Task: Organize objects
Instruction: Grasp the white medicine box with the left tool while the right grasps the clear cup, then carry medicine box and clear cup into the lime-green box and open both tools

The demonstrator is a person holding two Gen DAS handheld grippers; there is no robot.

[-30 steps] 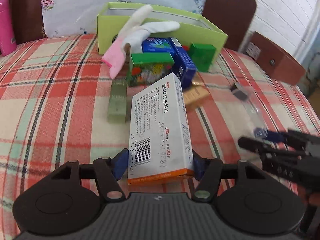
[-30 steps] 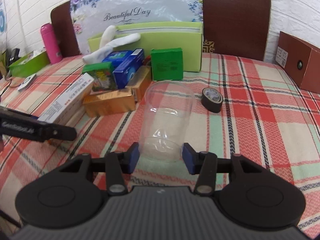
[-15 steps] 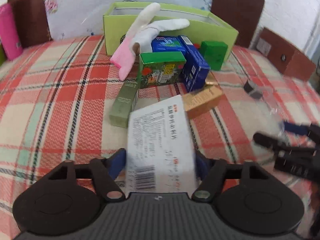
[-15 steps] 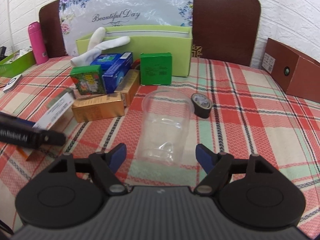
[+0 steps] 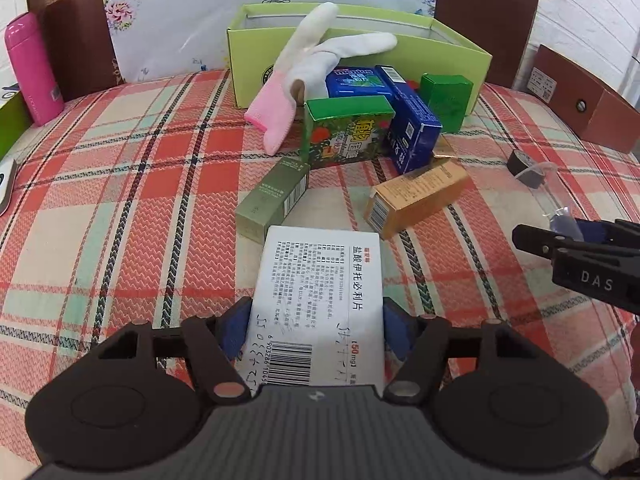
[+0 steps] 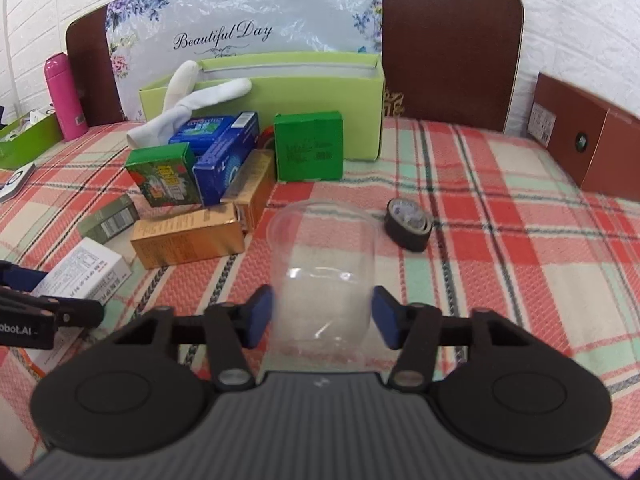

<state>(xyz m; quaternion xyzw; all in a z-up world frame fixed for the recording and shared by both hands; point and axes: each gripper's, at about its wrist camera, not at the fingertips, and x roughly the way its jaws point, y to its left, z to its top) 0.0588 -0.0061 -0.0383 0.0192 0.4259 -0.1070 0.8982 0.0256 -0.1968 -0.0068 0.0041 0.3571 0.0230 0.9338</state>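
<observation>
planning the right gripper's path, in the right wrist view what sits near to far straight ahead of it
clear plastic cup between the right gripper fingers → green box standing on the cloth → light green open box → floral "Beautiful Day" board

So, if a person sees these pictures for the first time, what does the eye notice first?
Probably the white printed medicine box, flat between the pads of the left tool. Next, the clear plastic cup lying between the right tool's pads. Behind them, a pile of colourful cartons sits before the open lime-green cardboard box.
</observation>
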